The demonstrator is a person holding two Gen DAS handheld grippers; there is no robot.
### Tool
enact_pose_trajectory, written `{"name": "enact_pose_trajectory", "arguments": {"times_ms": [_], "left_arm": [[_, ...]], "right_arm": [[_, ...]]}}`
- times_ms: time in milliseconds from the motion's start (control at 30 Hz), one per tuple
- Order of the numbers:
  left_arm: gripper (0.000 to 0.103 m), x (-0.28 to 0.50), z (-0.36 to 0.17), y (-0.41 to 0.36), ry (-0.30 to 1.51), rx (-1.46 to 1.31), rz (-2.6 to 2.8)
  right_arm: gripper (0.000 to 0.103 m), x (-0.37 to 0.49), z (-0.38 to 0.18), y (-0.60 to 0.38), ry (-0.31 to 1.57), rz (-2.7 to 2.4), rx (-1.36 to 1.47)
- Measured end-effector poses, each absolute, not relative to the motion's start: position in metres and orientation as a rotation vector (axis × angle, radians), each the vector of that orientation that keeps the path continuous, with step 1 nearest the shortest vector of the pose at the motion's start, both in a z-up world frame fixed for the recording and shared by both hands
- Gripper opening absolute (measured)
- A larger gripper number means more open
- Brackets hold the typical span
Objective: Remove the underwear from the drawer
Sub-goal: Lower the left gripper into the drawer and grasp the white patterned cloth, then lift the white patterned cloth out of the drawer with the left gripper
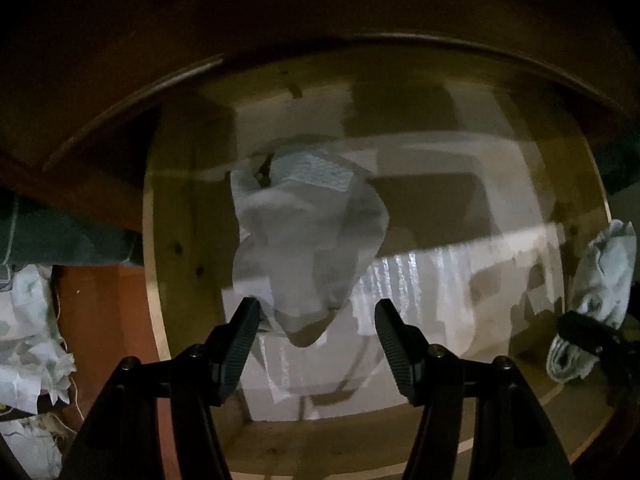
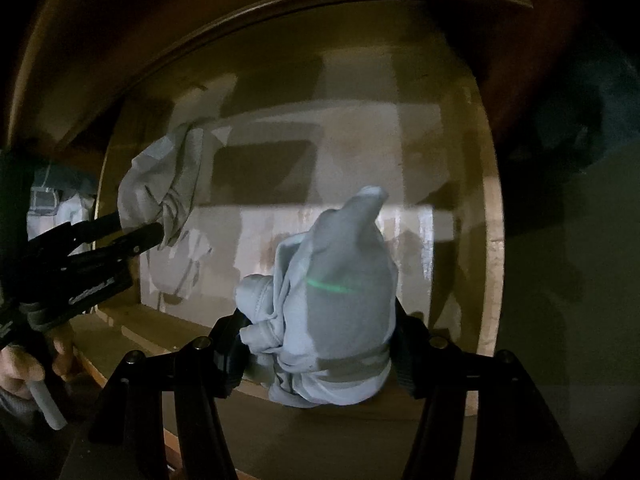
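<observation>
two underwear pieces (image 2: 340, 292) (image 2: 160, 184), one drawer (image 2: 494, 240), two tongs (image 2: 320, 344) (image 2: 140, 228)

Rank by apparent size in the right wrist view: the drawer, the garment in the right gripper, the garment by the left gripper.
1. drawer
2. garment in the right gripper, though nearness to the camera enlarges it
3. garment by the left gripper, farther off, so true size versus the other is unsure

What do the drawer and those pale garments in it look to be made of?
The drawer looks like bare, matt pale wood: knots and grain show on its side wall. Its floor seems lined with a worn whitish sheet, perhaps paper; the blur leaves that open. The pale grey underwear and the second piece look like soft knit cloth, likely cotton: they crumple and fold limply.
</observation>
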State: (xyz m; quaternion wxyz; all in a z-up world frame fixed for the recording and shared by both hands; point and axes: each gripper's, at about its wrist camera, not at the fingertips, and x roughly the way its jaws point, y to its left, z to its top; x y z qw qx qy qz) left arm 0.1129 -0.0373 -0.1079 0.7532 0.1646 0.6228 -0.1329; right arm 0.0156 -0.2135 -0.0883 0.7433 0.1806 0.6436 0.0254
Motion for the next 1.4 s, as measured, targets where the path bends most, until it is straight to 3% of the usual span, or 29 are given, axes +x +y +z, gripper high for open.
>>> {"name": "enact_pose_trajectory", "arguments": {"times_ms": [167,300,400,567,800,900,933,1000,1067,1400], "left_arm": [[0.061,0.115,-0.11,-0.036,1.358,0.365,-0.227],[0.028,0.122,-0.111,-0.023,1.364,0.249,-0.187],[0.019,0.125,-0.11,-0.013,1.37,0.173,-0.179],[0.016,0.115,-0.104,-0.01,1.362,0.177,-0.18],[0.017,0.093,-0.096,-0.001,1.399,0.155,-0.211],[0.022,0.09,-0.094,-0.003,1.403,0.158,-0.219],[0.024,0.089,-0.091,-0.004,1.395,0.162,-0.207],[0.043,0.088,-0.084,-0.005,1.374,0.155,-0.219],[0.056,0.085,-0.076,-0.009,1.352,0.161,-0.244],[0.059,0.098,-0.091,-0.03,1.376,0.243,-0.237]], "right_arm": [[0.057,0.016,-0.088,-0.214,1.417,0.059,0.396],[0.057,0.017,-0.087,-0.213,1.418,0.068,0.395],[0.057,0.018,-0.088,-0.212,1.421,0.077,0.397],[0.057,0.019,-0.088,-0.213,1.416,0.087,0.4],[0.057,0.018,-0.089,-0.213,1.417,0.085,0.396],[0.058,0.019,-0.089,-0.211,1.419,0.082,0.395],[0.058,0.019,-0.089,-0.21,1.421,0.08,0.395],[0.058,0.019,-0.089,-0.21,1.423,0.079,0.398],[0.058,0.019,-0.088,-0.209,1.423,0.08,0.4],[0.058,0.021,-0.091,-0.206,1.43,0.09,0.39]]}}
